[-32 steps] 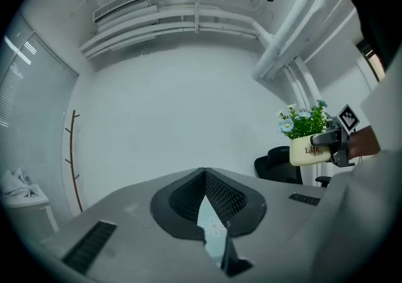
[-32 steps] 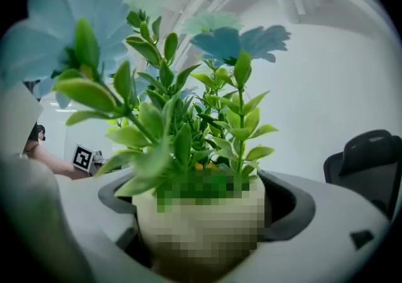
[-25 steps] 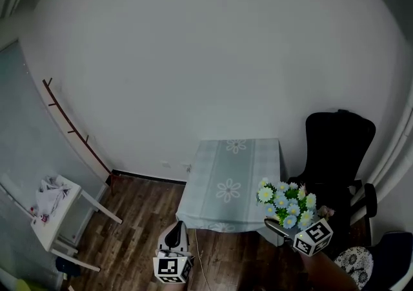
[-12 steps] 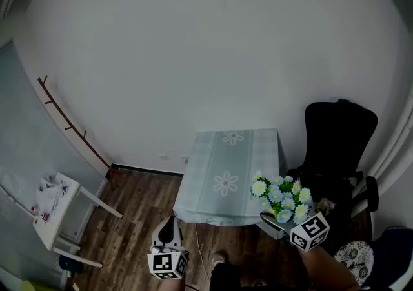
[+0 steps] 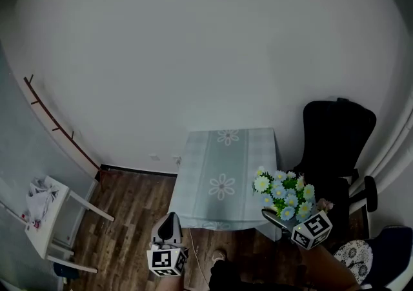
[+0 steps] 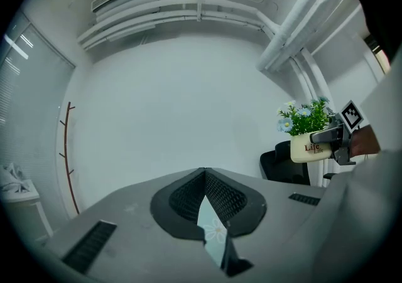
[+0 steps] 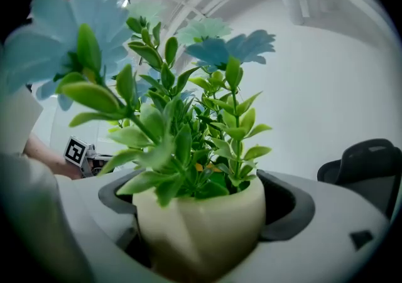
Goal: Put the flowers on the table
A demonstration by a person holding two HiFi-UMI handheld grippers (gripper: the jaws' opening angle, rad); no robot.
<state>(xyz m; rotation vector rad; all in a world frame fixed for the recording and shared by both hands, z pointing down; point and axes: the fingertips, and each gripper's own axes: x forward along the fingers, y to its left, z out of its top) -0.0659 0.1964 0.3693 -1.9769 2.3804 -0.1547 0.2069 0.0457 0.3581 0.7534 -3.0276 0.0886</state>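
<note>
White wall (image 5: 206, 57) across most of the head view, bare. Below it, brown wood floor (image 5: 129, 219). Pale checked tabletop (image 5: 222, 154) with printed daisies, set close against the wall, with its long way running toward that wall. Black chair (image 5: 339, 135) just off the tabletop's right edge. Small white side table (image 5: 48, 209) well apart, at the far left of the floor.

Next down in size, flowers (image 5: 282, 194): blue and white blooms over green leaves, upright in a cream pot (image 7: 201, 225). Clamped by the pot in the right claw (image 5: 277, 219), with a jaw on either side and the stems straight up. Seen at the tabletop's near right corner, overlapping its right edge in the head view. In the air and not set down, as far as can be judged. From the left gripper view, the same pot (image 6: 311, 148), gripped from the side and held level, with the chair behind it.

Left claw (image 5: 171, 220) low over the floor off the tabletop's near left corner. Jaws together at the tips, with nothing between them but a sliver of the tabletop seen beyond.

Judged step: bringing the flowers in for placing. Tabletop ahead and to the left of the right claw, so probably a reach forward and leftward past the right edge. Then a lowering with the pot kept upright until its base meets the tabletop, and only then a release. Right hand by far the nearer; no call for the left.
</note>
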